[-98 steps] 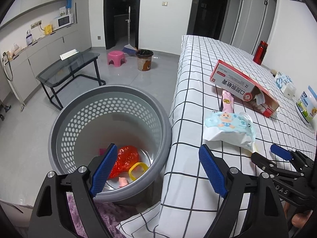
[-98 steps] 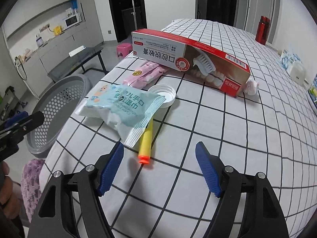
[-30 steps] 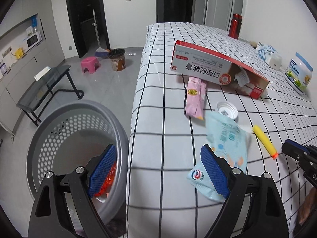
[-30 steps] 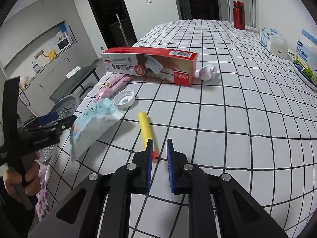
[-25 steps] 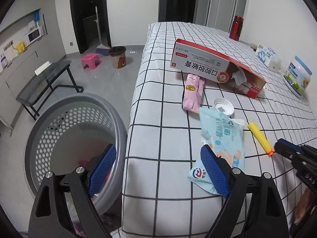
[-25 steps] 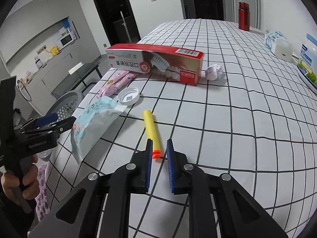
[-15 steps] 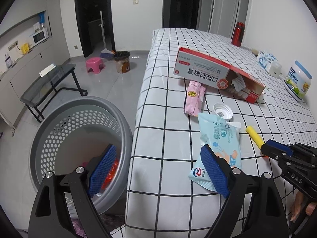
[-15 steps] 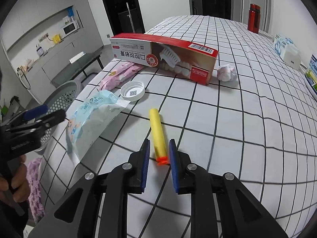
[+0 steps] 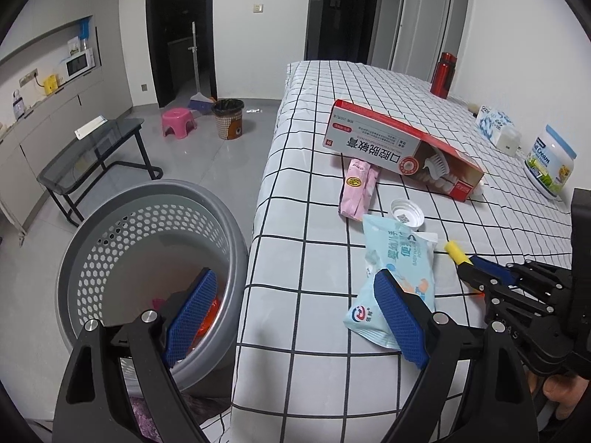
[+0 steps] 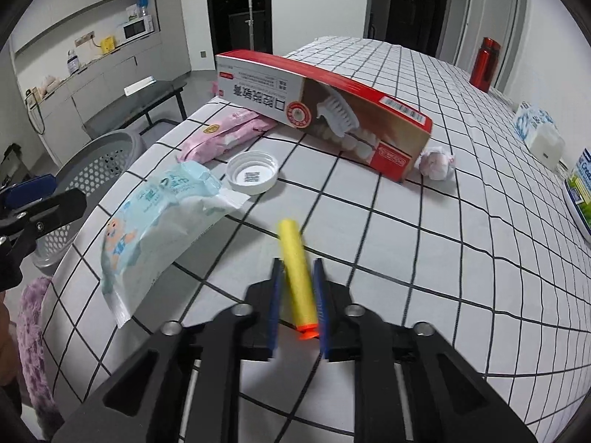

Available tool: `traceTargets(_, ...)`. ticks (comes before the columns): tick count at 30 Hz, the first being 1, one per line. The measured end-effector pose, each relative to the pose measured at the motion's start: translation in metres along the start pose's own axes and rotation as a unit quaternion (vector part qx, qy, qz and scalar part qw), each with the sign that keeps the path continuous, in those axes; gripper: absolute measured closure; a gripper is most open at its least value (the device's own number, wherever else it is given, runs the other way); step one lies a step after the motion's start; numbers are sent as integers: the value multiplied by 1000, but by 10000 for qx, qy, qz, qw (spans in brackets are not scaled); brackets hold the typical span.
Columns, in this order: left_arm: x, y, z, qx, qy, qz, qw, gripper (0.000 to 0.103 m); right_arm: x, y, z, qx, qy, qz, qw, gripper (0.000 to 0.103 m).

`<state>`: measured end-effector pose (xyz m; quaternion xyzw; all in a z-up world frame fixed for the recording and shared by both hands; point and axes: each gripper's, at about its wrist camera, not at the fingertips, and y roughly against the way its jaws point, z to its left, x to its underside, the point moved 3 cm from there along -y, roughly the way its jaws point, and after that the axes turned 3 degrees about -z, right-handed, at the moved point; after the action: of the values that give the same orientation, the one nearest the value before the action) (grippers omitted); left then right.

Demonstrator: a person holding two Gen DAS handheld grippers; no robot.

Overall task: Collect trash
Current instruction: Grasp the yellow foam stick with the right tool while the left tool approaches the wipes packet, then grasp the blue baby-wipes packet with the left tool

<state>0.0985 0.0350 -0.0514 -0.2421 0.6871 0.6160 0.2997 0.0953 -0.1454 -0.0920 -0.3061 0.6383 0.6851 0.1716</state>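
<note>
A yellow foam dart (image 10: 296, 273) with an orange tip lies on the checked tablecloth. My right gripper (image 10: 297, 277) straddles it with a blue pad close on each side; the jaws are nearly closed around it. It also shows in the left wrist view (image 9: 457, 254). A light-blue wet-wipe packet (image 10: 159, 217) lies left of the dart. My left gripper (image 9: 291, 313) is open and empty, over the table edge, above the grey perforated basket (image 9: 110, 229) on the floor. The basket holds red and pink trash.
On the table are a white cap (image 10: 252, 177), a pink packet (image 10: 225, 136), a red toothpaste box (image 10: 321, 107), a crumpled wrapper (image 10: 436, 164), a red bottle (image 9: 443, 74), a tissue pack (image 9: 496, 129) and a cream tub (image 9: 550, 166). A glass side table (image 9: 92, 151) stands on the floor.
My right gripper, open 3.3 s ago and then narrowed, has moved forward over the dart, so the dart now lies between its pads. The left gripper has stayed open and shifted only slightly.
</note>
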Motion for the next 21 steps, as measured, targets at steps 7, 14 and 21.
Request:
traceTargets(7,3,2,-10,99,-23,44,9999,18,2,5,-12,-232,-367,-71,9990,91)
traceTargets(14,4,-3,-32,246,-127,173,9995,18,4,25,-31,-339,-749,-303,9962,91)
traceTargets(21,4,-15,-55,321,-299,311,9986,15,12,36,-50,-492,-1106,-431,9917,91)
